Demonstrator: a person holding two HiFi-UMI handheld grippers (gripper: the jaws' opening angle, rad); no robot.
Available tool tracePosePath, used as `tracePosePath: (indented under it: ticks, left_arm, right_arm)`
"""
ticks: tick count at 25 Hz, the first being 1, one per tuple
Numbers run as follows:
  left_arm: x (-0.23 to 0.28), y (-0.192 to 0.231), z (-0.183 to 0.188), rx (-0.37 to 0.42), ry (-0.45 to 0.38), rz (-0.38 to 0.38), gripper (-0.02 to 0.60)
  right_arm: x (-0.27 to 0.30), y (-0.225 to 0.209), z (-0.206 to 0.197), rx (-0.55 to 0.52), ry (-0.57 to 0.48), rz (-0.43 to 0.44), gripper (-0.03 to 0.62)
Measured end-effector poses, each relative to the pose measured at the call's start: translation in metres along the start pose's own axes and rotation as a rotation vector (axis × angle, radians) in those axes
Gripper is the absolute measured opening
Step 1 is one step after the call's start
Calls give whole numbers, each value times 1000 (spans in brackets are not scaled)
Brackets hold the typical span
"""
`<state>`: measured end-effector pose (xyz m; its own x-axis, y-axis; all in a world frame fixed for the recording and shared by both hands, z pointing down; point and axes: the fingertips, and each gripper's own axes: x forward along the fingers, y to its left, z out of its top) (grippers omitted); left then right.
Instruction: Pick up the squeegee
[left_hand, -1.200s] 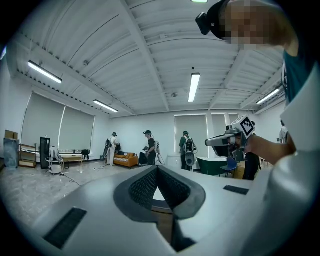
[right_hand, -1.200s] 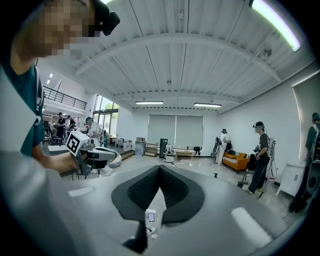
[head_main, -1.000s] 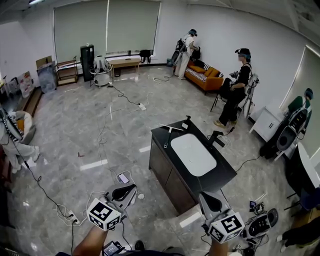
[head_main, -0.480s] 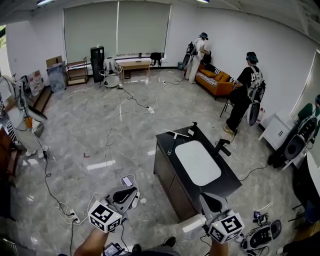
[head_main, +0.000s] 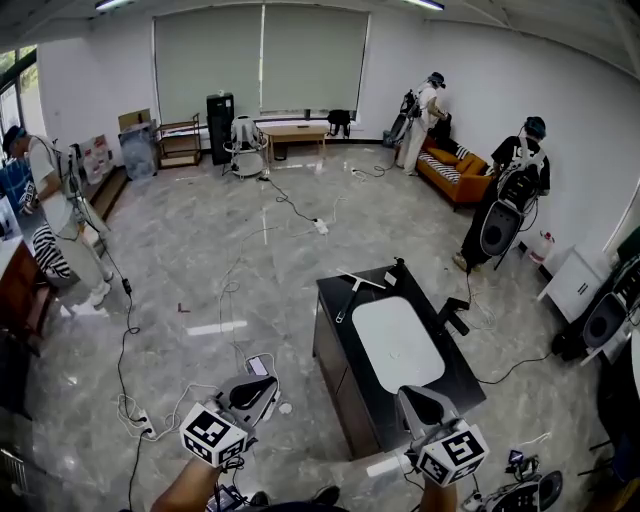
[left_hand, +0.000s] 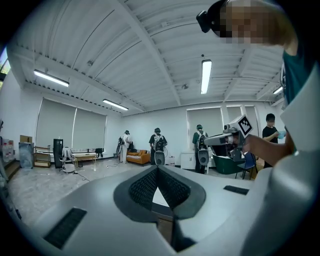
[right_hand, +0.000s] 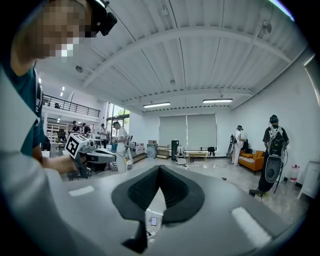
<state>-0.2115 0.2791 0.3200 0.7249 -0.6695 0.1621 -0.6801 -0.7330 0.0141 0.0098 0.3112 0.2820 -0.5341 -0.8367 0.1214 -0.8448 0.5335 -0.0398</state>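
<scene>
The squeegee (head_main: 350, 292) lies on the far left corner of the black counter (head_main: 340, 335), its pale blade across the back and its handle pointing toward me. A white basin (head_main: 398, 343) fills the counter's middle. My left gripper (head_main: 266, 382) hangs over the floor to the left of the counter, shut and holding nothing. My right gripper (head_main: 410, 393) is over the counter's near end, also shut and holding nothing. Both are far short of the squeegee. In the left gripper view the jaws (left_hand: 157, 168) meet at the tips; the same shows in the right gripper view (right_hand: 160, 167).
Cables (head_main: 235, 280) trail over the marble floor, with a phone (head_main: 258, 365) and a power strip (head_main: 146, 428) near my left gripper. A black tap (head_main: 452, 316) stands at the counter's right edge. People stand at the left wall (head_main: 55, 215), by the orange sofa (head_main: 462, 172) and at the right (head_main: 510, 205).
The head view has swung so the room shifts right and the counter sits lower and nearer. Both grippers travelled with me, still shut. The person at the right has stood up and moved away.
</scene>
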Motion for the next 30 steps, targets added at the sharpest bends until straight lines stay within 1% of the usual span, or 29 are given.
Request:
tracePosePath:
  ticks: [8, 12, 15, 18, 23, 27, 30]
  left_arm:
    - [32, -19, 4, 12, 12, 52, 6]
    - [52, -30, 5, 19, 36, 40, 6]
    - [69, -28, 4, 19, 49, 25, 6]
    - [98, -19, -1, 9, 59, -9, 6]
    - [163, -7, -1, 18, 65, -119, 6]
    - [212, 22, 11, 32, 45, -180, 6]
    - [244, 50, 17, 37, 40, -207, 6]
  right_arm:
    - [-2, -38, 1, -14, -9, 67, 9]
    - [-5, -58, -4, 16, -14, 69, 9]
    - [-3, -69, -9, 25, 0, 63, 9]
    - [6, -84, -10, 16, 18, 40, 9]
    - [21, -119, -8, 15, 38, -38, 9]
    - [45, -149, -5, 24, 41, -106, 9]
    - [74, -169, -4, 30, 49, -136, 9]
